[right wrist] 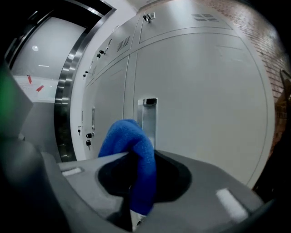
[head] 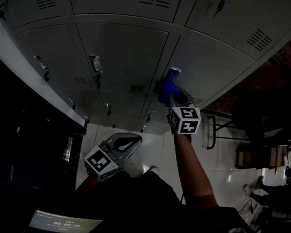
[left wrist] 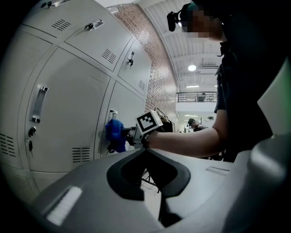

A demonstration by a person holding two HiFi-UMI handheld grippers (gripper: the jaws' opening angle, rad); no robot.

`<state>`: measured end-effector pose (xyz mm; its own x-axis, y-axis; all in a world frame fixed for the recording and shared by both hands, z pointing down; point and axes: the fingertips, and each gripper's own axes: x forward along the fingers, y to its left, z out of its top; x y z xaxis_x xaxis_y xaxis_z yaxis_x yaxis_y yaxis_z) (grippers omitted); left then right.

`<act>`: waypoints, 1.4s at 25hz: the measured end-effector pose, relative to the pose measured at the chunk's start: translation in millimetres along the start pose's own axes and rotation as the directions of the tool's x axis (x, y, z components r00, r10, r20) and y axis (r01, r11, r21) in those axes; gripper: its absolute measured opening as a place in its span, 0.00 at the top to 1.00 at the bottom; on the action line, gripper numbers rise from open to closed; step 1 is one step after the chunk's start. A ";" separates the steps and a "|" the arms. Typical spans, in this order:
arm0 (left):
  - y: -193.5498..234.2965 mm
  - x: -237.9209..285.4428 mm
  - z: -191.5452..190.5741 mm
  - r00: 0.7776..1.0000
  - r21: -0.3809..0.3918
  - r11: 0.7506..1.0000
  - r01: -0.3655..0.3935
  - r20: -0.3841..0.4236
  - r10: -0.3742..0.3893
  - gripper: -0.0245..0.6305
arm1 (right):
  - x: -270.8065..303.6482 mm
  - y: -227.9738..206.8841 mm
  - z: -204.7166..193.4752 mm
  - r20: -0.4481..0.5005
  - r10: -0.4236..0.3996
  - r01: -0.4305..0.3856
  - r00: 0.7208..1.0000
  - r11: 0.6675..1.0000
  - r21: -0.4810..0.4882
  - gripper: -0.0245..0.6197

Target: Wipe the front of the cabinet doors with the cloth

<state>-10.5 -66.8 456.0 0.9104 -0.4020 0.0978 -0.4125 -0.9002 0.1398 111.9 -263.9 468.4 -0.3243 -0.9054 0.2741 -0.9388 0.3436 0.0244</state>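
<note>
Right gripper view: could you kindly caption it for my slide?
Right gripper shut on blue cloth, facing a cabinet door handle.

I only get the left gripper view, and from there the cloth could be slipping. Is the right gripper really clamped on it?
Observer: Yes. In the right gripper view, the right gripper is shut on the blue cloth, with a fold bulging above the jaws.
Operator: What is directly ahead of the cloth?
Observer: An upright metal handle on the cabinet door, right behind the fold.
Operator: And where does my left gripper sit in the room?
Observer: The head view shows the left gripper low, close to the person, apart from every cabinet door.
</note>
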 end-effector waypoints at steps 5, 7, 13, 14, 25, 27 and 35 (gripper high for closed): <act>9.0 -8.8 -3.9 1.000 -0.004 1.000 -0.016 0.003 0.016 0.96 | 13.7 1.0 -2.5 -0.012 -0.014 0.014 1.000 1.000 -0.009 0.85; 9.7 -8.4 -2.1 1.000 -0.009 1.000 -0.009 0.018 0.009 0.96 | 13.4 -1.1 -3.2 -0.007 -0.013 0.013 1.000 1.000 -0.007 0.85; 8.6 0.5 1.4 1.000 -0.004 1.000 0.014 0.013 -0.014 0.96 | 2.7 -26.4 -10.8 -0.021 -0.059 0.059 0.998 0.998 0.024 0.85; 8.0 2.7 2.1 1.000 -0.004 1.000 0.020 0.014 -0.020 0.96 | -0.2 -33.4 -13.0 -0.023 -0.069 0.070 0.997 0.997 0.028 0.85; -8.2 36.3 1.4 0.997 0.000 0.997 0.080 0.007 -0.080 0.96 | -50.0 -130.3 -43.0 -0.066 -0.244 0.249 0.967 0.965 0.077 0.85; -12.2 41.6 0.9 0.996 0.001 0.996 0.089 0.009 -0.089 0.96 | -60.1 -150.5 -49.1 -0.074 -0.275 0.281 0.959 0.956 0.087 0.85; -24.9 52.3 4.1 0.995 0.004 0.995 0.101 0.004 -0.101 0.96 | -90.0 -204.7 -66.0 -0.093 -0.369 0.379 0.925 0.914 0.143 0.85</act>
<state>47.5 -66.0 453.6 0.9477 -0.3092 0.0795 -0.3179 -0.9369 0.1455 341.0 -236.2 502.3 0.0570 -0.9410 0.3336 -0.9979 -0.0644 -0.0112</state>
